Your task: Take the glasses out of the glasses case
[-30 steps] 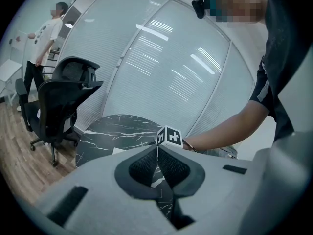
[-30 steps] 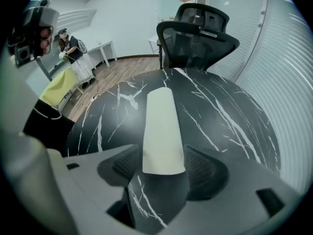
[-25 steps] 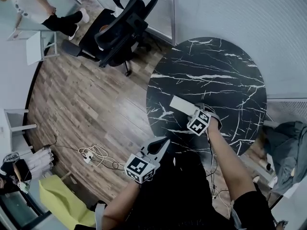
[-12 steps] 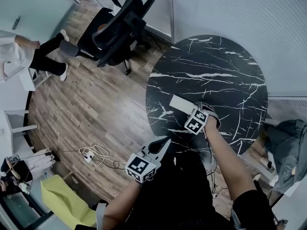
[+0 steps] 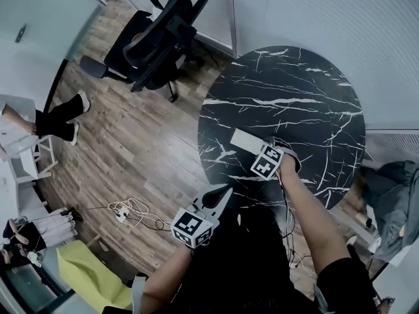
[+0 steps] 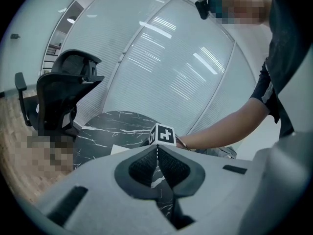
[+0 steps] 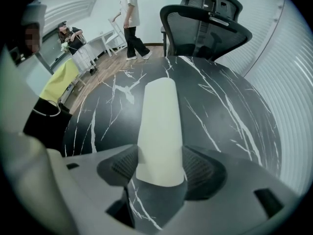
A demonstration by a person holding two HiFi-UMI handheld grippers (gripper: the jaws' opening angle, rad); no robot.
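Observation:
A closed cream glasses case (image 5: 243, 140) lies flat on the round black marble table (image 5: 308, 84), near its front edge. My right gripper (image 5: 256, 151) sits at the case's near end. In the right gripper view the case (image 7: 159, 126) runs away from me, and my right gripper (image 7: 160, 173) has a pad against each long side, shut on it. My left gripper (image 5: 224, 191) hangs off the table's front edge, over the floor, jaws shut and empty. In the left gripper view its pads (image 6: 157, 149) meet, and a corner of the case (image 6: 120, 150) shows beyond. No glasses are visible.
A black office chair (image 5: 160, 34) stands on the wooden floor beyond the table's left side. Cables and a power strip (image 5: 127, 211) lie on the floor near a yellow-green object (image 5: 85, 277). A person's legs (image 5: 55, 120) show at far left. Grey cloth (image 5: 393, 201) lies at right.
My right gripper has edged slightly left along the case's near end. The person in the background has walked off to the left. My left gripper has hardly moved.

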